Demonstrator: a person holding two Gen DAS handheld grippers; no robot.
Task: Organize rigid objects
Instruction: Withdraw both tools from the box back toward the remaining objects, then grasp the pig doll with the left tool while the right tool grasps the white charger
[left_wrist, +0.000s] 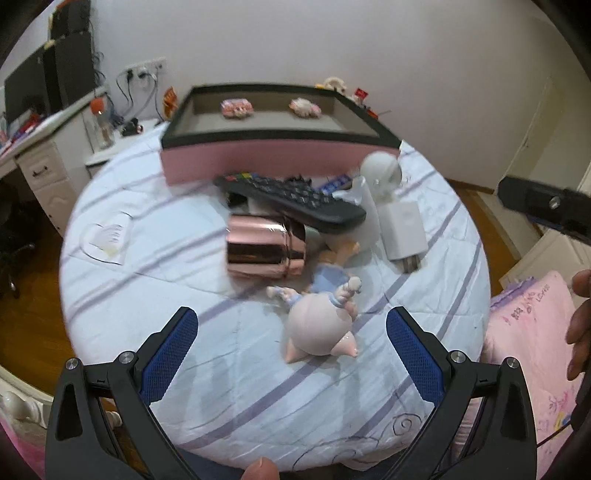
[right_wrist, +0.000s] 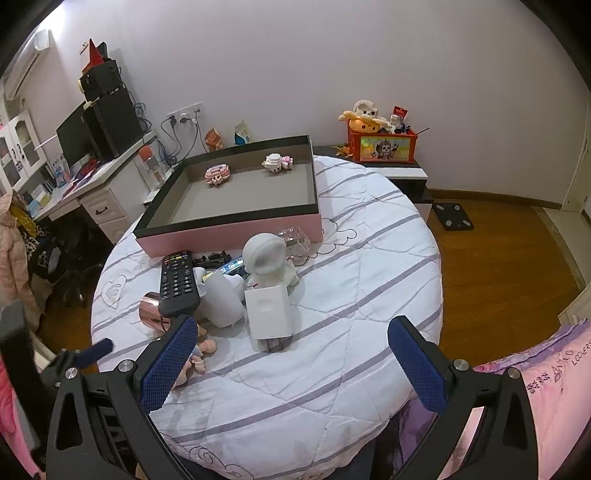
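A pile of objects lies on the white striped bed (left_wrist: 147, 295). A pig figurine (left_wrist: 321, 325) in a blue dress lies closest to my open left gripper (left_wrist: 291, 339), just ahead of its fingertips. Beyond it lie a shiny pink cup (left_wrist: 264, 251) on its side, a black remote (left_wrist: 291, 199), a white charger (left_wrist: 402, 229) and a white round-headed figure (left_wrist: 380, 170). The pink box (left_wrist: 258, 162) with a dark rim holds two small block toys (right_wrist: 218, 174). My right gripper (right_wrist: 291, 350) is open above the bed, with the charger (right_wrist: 269, 314) just beyond its tips.
A desk (right_wrist: 92, 184) with a monitor stands at the left. A low cabinet with an orange toy box (right_wrist: 384, 146) is behind the bed. A pink pillow (right_wrist: 546, 391) lies at the right. Wooden floor (right_wrist: 498, 258) surrounds the bed, with a black scale (right_wrist: 452, 216) on it.
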